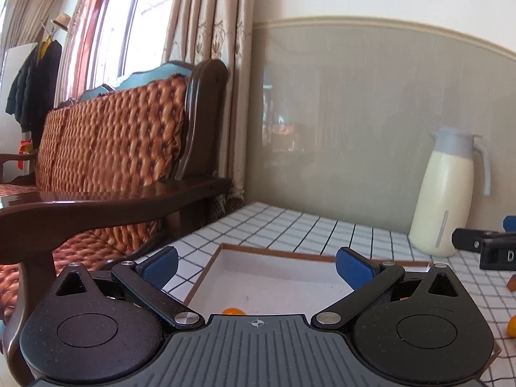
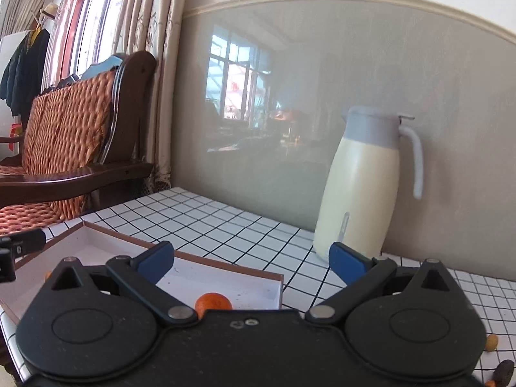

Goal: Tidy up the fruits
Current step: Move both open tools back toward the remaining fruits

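Note:
A shallow box with a brown rim and white inside [image 1: 277, 277] lies on the checked tablecloth; it also shows in the right wrist view [image 2: 225, 282]. An orange fruit [image 1: 233, 311] lies in it under my left gripper [image 1: 256, 266], which is open and empty above the box. My right gripper [image 2: 251, 262] is open and empty over the box's right part, with an orange fruit [image 2: 213, 302] in the box just below it. Small fruits lie on the cloth at the right: an orange one [image 1: 512, 327], a tan one [image 2: 491, 342] and a dark one [image 2: 504, 371].
A cream jug with a grey lid [image 2: 361, 190] stands against the grey wall, right of the box; it also shows in the left wrist view [image 1: 446, 193]. A wooden sofa with an orange cushion [image 1: 106, 148] stands left of the table. The other gripper's tip [image 1: 483, 245] shows at the right.

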{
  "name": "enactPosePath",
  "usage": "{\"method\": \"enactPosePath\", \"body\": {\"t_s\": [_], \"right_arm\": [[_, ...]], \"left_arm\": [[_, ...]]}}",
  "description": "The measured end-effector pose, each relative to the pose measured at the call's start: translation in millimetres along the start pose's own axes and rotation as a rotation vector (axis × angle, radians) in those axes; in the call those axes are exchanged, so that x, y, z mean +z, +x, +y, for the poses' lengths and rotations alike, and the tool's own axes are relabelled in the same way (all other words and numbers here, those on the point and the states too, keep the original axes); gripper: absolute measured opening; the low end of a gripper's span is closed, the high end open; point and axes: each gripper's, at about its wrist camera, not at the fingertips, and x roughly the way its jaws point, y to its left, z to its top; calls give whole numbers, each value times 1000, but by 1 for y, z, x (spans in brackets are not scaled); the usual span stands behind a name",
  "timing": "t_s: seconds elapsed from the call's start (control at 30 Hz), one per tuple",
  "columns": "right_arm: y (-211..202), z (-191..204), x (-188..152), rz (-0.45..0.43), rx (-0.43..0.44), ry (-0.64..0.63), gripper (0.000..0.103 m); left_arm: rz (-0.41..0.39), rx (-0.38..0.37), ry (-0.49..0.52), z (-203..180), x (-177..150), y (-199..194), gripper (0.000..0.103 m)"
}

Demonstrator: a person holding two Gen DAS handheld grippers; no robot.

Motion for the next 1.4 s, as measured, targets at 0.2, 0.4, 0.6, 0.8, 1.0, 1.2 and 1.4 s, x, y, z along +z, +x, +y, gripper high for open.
{"method": "enactPosePath", "body": {"t_s": [0.2, 0.4, 0.6, 0.8, 1.0, 1.2, 1.4], "right_arm": [[-22, -15, -8, 59, 46, 76, 97], [-53, -25, -11, 42, 27, 78, 97], [-80, -34, -20, 49, 4, 71, 97], [-113, -48, -32, 51, -30, 70, 95], [-132, -69, -47, 81, -103, 76, 81], [-143, -89, -61, 109, -164, 74, 72], [-154, -109, -71, 127, -211, 80, 68]], "left_arm": [[-93, 19, 43, -18, 3, -23, 103], [-101, -59, 68, -32, 4, -46, 103], [-43, -118, 49, -32, -8, -72, 103], [-33, -165, 64, -48, -16, -92, 103], [-37, -272, 81, -73, -27, -110, 103], [-21, -361, 112, -105, -36, -115, 103], [-6, -415, 144, -133, -45, -118, 103]]}}
